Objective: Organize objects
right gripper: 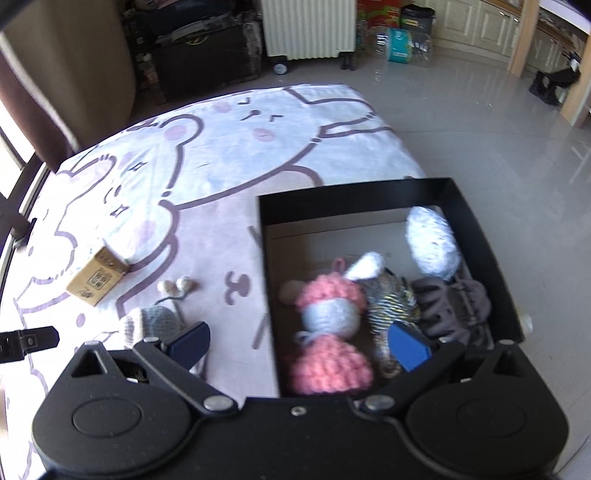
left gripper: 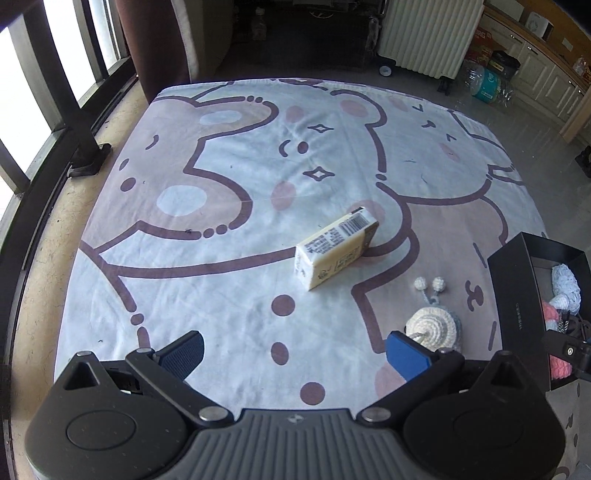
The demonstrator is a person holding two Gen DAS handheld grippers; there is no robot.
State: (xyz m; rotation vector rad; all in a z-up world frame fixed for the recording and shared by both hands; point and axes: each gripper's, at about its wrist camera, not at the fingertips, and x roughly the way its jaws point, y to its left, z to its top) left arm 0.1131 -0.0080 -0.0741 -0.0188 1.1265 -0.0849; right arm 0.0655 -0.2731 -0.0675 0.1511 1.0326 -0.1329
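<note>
A cream tissue pack [left gripper: 334, 248] lies on the cartoon-print sheet [left gripper: 229, 177], ahead of my left gripper [left gripper: 295, 352], which stands open and empty. A crocheted snail [left gripper: 432, 325] sits just beyond its right finger. In the right wrist view the pack [right gripper: 98, 278] and snail [right gripper: 155, 321] lie to the left. My right gripper [right gripper: 301, 343] hangs open over the near edge of a black box [right gripper: 354, 192]. The box holds a pink and grey crochet doll [right gripper: 328, 321], a striped knit piece [right gripper: 391, 302], a white yarn ball [right gripper: 432, 242] and dark cloth [right gripper: 454, 306].
The black box [left gripper: 517, 295] sits at the sheet's right edge, with the right gripper's tip [left gripper: 569, 349] over it. A dark window frame [left gripper: 74, 122] runs along the left. A white radiator [left gripper: 428, 33] and bottles [left gripper: 487, 83] stand on the tiled floor beyond.
</note>
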